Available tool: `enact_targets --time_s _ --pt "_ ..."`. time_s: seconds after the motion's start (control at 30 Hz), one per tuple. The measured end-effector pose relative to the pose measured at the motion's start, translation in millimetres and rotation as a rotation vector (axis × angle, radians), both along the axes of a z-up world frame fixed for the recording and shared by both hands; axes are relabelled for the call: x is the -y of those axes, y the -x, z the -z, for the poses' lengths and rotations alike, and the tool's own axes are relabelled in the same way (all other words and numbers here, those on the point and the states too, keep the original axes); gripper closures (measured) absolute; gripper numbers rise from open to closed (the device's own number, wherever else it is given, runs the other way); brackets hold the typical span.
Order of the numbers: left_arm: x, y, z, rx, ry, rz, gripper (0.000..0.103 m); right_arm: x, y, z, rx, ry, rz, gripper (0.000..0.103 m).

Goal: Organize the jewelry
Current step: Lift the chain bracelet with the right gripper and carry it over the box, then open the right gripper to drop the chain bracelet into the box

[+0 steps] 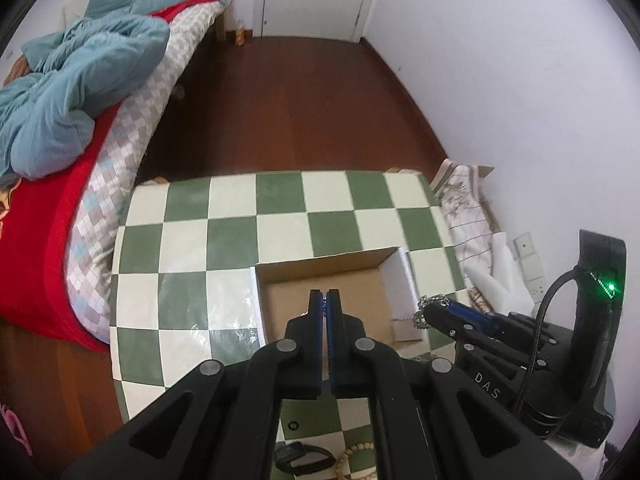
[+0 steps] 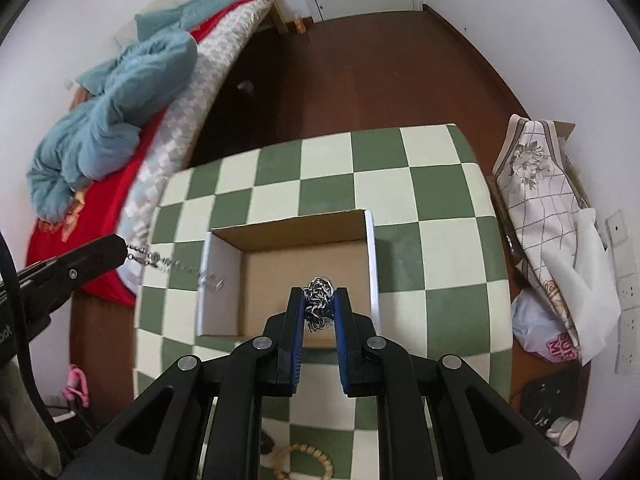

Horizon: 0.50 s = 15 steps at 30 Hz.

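- Jewelry is in transit: a bunched silver chain (image 2: 319, 300) is pinched between the narrow jaws of the right gripper (image 2: 319, 304), held above the open cardboard box (image 2: 288, 222) on the green-and-white checkered table (image 2: 436, 200).
- Left gripper (image 1: 327, 300) has its pads pressed together; from the right wrist view a thin silver chain (image 2: 176, 266) trails from its tip toward the box's left wall.
- Box floor looks bare where it shows, so I judge little or nothing is stored yet.
- Left to do: a wooden bead bracelet (image 2: 298, 462) and a dark wristband (image 1: 304, 456) lie on the table's near part.
- Room: the box top is open and unobstructed; its raised walls are the edges to clear, and the two grippers are close together over it.
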<state>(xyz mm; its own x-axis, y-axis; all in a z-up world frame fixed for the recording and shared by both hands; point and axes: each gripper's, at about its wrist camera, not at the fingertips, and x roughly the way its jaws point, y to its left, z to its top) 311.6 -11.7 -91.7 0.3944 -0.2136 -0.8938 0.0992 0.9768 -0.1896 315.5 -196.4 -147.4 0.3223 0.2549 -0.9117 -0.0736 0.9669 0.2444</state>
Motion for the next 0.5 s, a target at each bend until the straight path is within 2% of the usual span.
enact_targets --time_s 0.23,0.43,0.5 --pt "-8.2 -19.7 43.8 -0.082 0.013 -0.037 0.103 -13.3 -27.3 33.6 -0.040 0.081 -0.020 0.088" --pt "-11.7 -29.7 60.8 -0.112 0.006 -0.050 0.103 -21.6 -42.7 45.3 -0.057 0.135 -0.045 0.088" --pt "-11.9 -32.0 63.8 -0.129 -0.025 -0.062 0.101 -22.2 -44.5 46.8 -0.063 0.144 -0.047 0.088"
